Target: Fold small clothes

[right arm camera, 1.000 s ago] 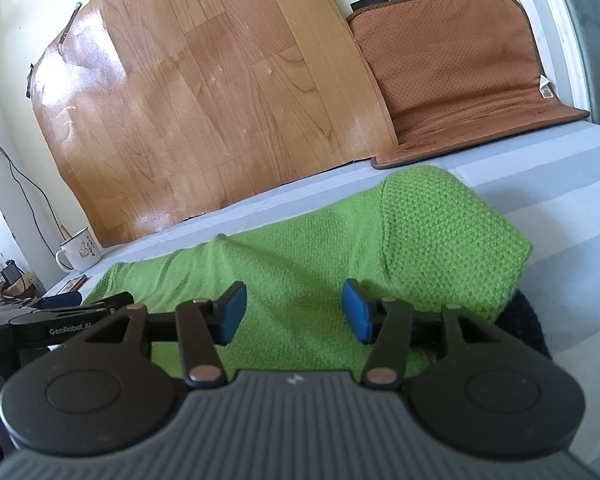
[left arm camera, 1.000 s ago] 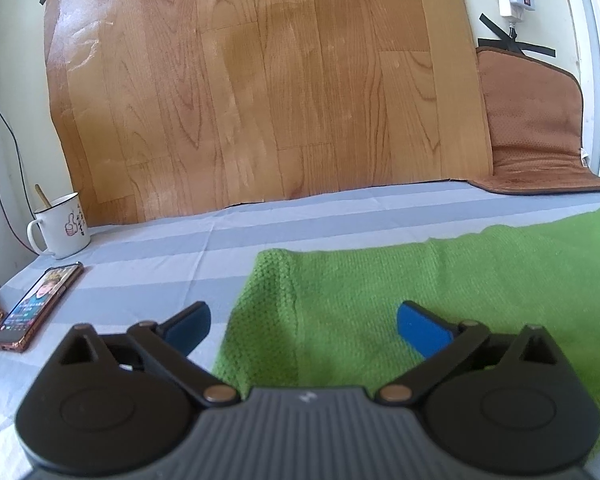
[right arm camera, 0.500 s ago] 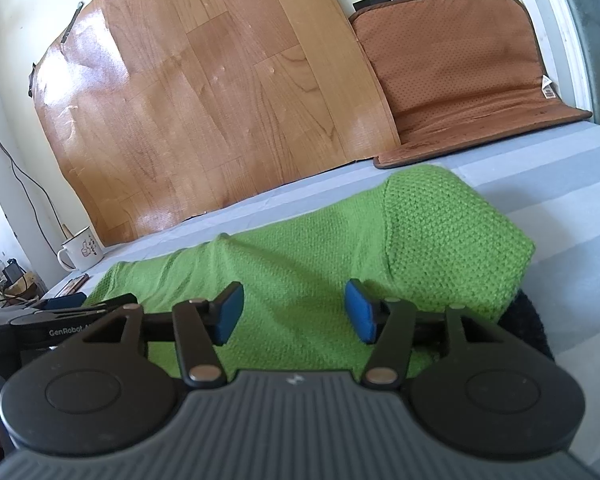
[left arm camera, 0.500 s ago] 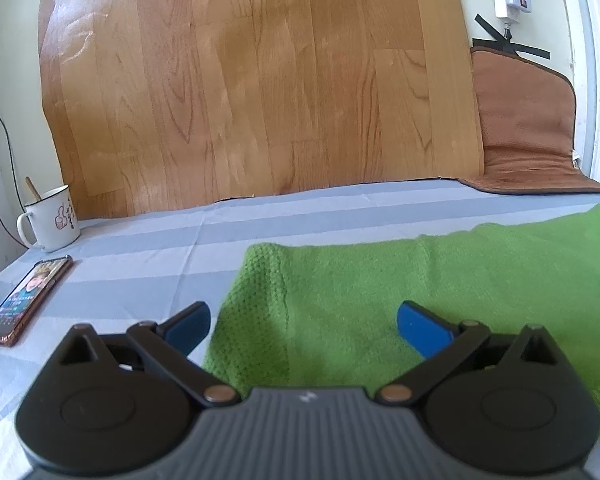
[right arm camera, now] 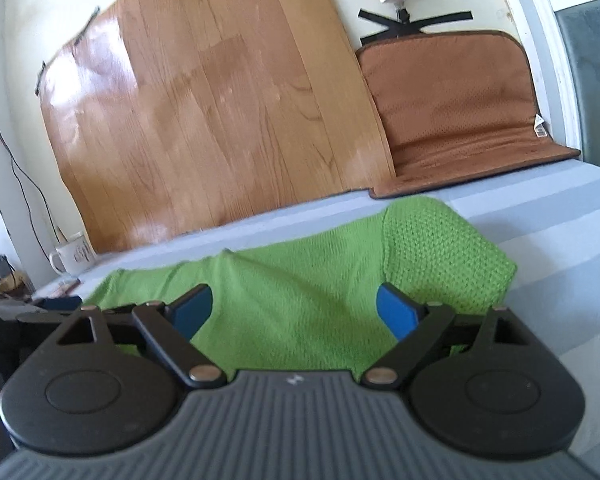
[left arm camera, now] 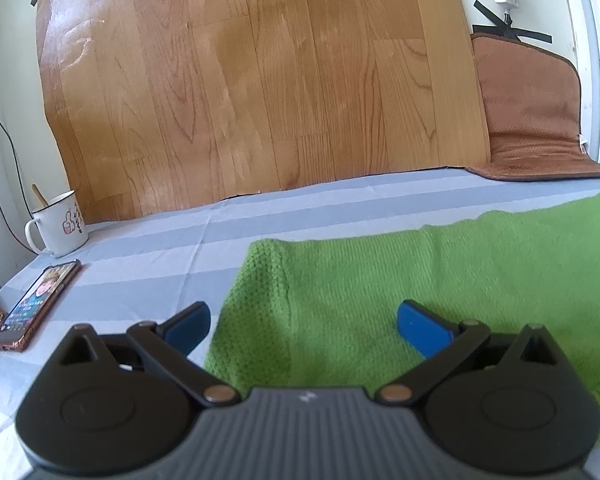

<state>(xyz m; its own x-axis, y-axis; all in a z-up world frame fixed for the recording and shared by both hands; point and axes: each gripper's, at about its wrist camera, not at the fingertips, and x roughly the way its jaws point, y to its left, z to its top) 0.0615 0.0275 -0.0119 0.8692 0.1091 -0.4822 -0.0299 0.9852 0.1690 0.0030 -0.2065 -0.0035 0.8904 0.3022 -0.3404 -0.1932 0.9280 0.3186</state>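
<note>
A green knitted garment (left arm camera: 380,276) lies flat on the blue-striped sheet (left arm camera: 148,264); it also shows in the right wrist view (right arm camera: 300,284), with a textured cuff end (right arm camera: 440,248) at its right. My left gripper (left arm camera: 304,328) is open and empty over the garment's left end, its left pad off the cloth's edge. My right gripper (right arm camera: 296,316) is open wide and empty over the garment's near edge by the right end. The left gripper's body (right arm camera: 40,308) appears at the left of the right wrist view.
A white mug (left arm camera: 58,228) and a phone (left arm camera: 36,304) lie on the sheet at the far left. A wood-pattern sheet (left arm camera: 260,80) leans on the wall behind, a brown mat (left arm camera: 532,112) to its right. The sheet's right side (right arm camera: 560,240) is bare.
My right gripper has opened wider and shifted, its view tilting and dropping lower over the garment. My left gripper stays open and has drifted slightly back along the left end.
</note>
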